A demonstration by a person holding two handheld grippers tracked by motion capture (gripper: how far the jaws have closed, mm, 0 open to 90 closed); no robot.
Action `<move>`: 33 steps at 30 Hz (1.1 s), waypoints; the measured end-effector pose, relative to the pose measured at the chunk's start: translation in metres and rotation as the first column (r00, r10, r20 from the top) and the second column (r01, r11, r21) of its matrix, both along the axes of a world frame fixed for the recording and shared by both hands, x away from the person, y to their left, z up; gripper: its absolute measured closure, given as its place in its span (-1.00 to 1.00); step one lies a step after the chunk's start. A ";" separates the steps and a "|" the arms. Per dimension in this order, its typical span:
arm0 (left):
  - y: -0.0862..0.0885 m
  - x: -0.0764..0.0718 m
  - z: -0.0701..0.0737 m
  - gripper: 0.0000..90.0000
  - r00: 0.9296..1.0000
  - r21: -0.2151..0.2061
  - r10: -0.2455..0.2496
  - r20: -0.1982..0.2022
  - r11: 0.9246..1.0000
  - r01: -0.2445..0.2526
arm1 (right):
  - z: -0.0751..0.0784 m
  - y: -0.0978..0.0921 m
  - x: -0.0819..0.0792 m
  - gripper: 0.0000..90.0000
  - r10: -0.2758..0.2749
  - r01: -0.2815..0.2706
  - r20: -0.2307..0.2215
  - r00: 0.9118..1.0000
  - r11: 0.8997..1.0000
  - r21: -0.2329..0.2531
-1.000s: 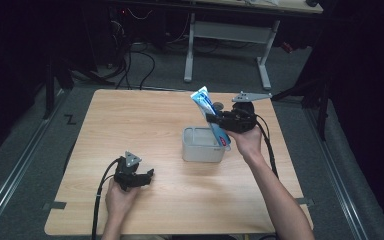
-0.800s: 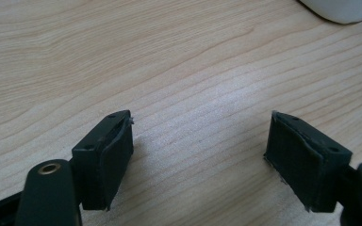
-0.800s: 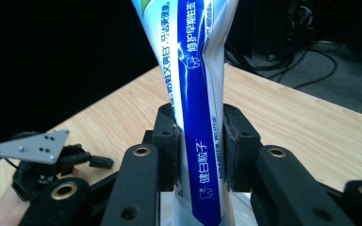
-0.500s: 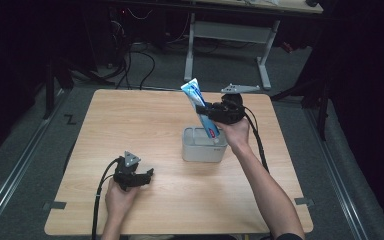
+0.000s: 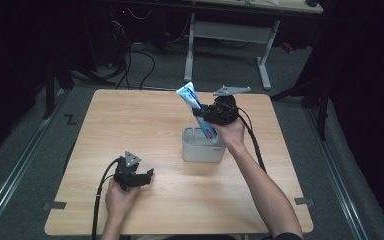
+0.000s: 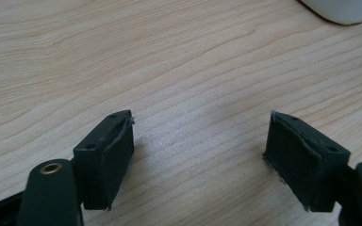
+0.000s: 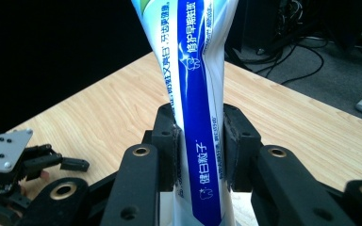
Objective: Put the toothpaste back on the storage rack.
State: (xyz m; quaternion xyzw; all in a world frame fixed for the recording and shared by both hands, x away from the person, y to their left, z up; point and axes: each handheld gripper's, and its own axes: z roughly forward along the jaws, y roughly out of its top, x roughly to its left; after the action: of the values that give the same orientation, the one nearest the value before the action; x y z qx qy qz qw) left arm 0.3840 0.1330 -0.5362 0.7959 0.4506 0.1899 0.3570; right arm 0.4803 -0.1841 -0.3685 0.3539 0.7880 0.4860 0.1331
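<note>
The right gripper point(image 5: 206, 116) pinched a blue and white toothpaste tube point(image 5: 196, 111) between its 2 fingers point(image 7: 168, 141), which pressed against the tube's sides. The tube stood tilted, its lower end inside a grey holder point(image 5: 203, 145) near the middle of the desk point(image 5: 130, 120). The left gripper point(image 5: 139, 178) rested low over the desk's near edge, well apart from the holder, its fingers point(image 6: 106, 157) spread wide around bare wood.
</note>
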 end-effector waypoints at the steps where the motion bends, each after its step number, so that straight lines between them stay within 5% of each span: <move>1: 0.000 0.000 0.000 -0.45 1.000 0.000 0.000 0.000 1.000 0.000 | -0.001 0.001 0.000 0.56 0.001 -0.001 0.005 1.000 1.000 -0.006; 33: 0.000 0.000 0.000 -0.45 1.000 0.004 -0.001 -0.001 1.000 0.001 | -0.026 0.001 0.000 0.55 -0.013 0.010 -0.055 0.998 0.998 -0.056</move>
State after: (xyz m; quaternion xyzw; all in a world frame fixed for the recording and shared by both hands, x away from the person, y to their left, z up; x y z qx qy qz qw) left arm 0.3840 0.1328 -0.5360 0.7970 0.4499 0.1903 0.3552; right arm 0.4802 -0.1836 -0.3944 0.3680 0.8024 0.4531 0.1240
